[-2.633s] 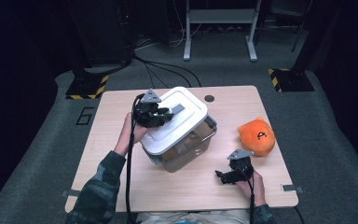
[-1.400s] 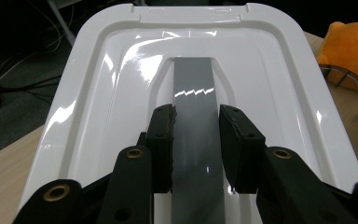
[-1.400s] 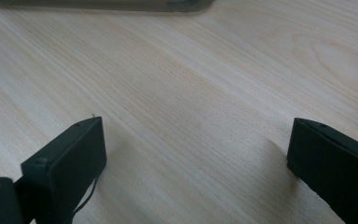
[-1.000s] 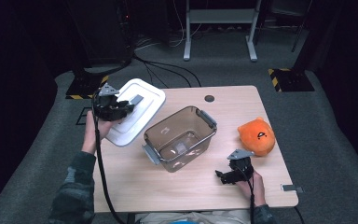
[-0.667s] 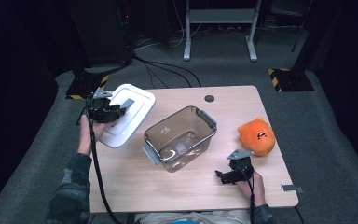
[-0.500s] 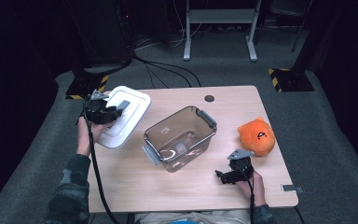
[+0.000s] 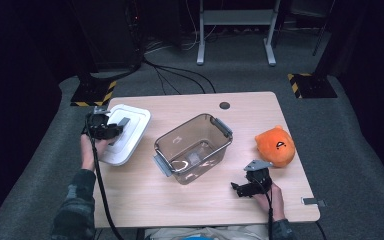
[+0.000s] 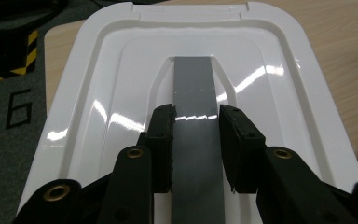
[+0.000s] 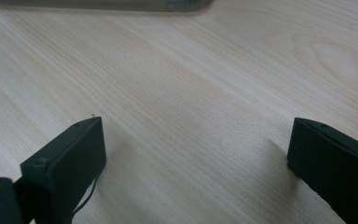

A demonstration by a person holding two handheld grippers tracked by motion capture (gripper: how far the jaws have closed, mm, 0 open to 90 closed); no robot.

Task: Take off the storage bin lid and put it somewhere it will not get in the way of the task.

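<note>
A white box lid (image 7: 128, 131) with a grey handle (image 8: 196, 93) lies over the table's left edge. My left gripper (image 7: 111, 131) is shut on that handle, one black pad on each side of it (image 8: 196, 125). A clear, lidless plastic box (image 7: 194, 148) with grey latches stands at mid table, nothing inside it. An orange plush toy (image 7: 276, 145) rests at the right. My right gripper (image 7: 238, 189) lies near the front right, its jaws wide open over bare wood (image 9: 196, 154) with nothing between them.
The wooden table (image 7: 200, 205) has a round cable hole (image 7: 224, 105) at the back. Grey carpet with a printed 6 (image 8: 18, 109) lies beyond the left edge. Stand bases with yellow-black tape (image 7: 96, 93) and cables sit behind the table.
My left gripper lifted the lid off the box, carried it left and lowered it toward the table's left edge. The right gripper stayed still.
</note>
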